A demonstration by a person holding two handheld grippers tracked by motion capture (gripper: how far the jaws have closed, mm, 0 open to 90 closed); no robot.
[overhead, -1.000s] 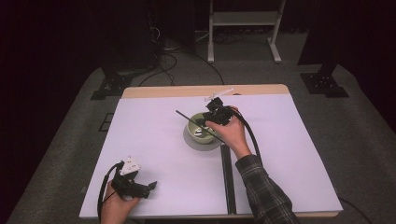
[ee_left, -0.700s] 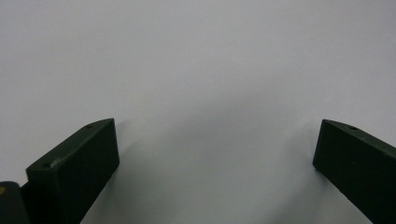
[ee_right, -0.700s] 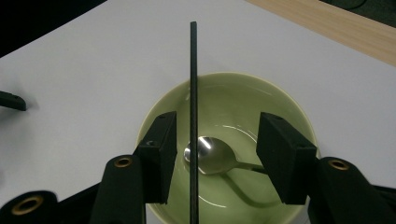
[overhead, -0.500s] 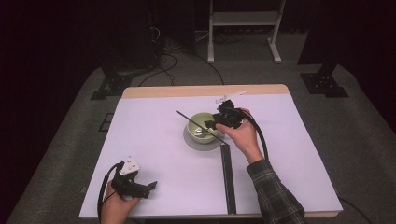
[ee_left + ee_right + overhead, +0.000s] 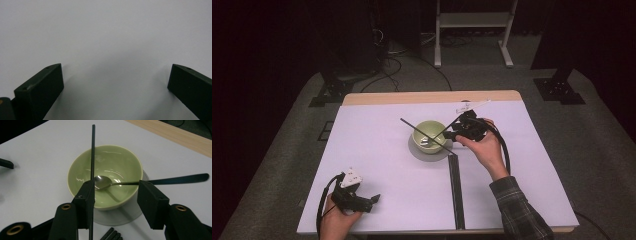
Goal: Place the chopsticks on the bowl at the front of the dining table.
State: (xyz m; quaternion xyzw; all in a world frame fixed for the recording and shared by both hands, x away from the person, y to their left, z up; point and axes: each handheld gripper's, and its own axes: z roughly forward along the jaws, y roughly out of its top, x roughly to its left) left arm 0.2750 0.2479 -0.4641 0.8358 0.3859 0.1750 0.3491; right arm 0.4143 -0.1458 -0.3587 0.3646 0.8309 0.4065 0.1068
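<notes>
A pale green bowl [image 5: 105, 175] sits upright on a grey round mat [image 5: 428, 152] near the middle of the white table [image 5: 377, 165]. Inside lies a metal spoon [image 5: 102, 181] — its dark handle runs out over the rim. A thin black chopstick [image 5: 92, 152] crosses above the bowl — more black sticks [image 5: 455, 185] lie just beside the mat.

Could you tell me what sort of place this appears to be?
Probably a lab or recording studio: a white-covered table on grey carpet, dark surroundings, black stand bases and loose floor cables.
</notes>
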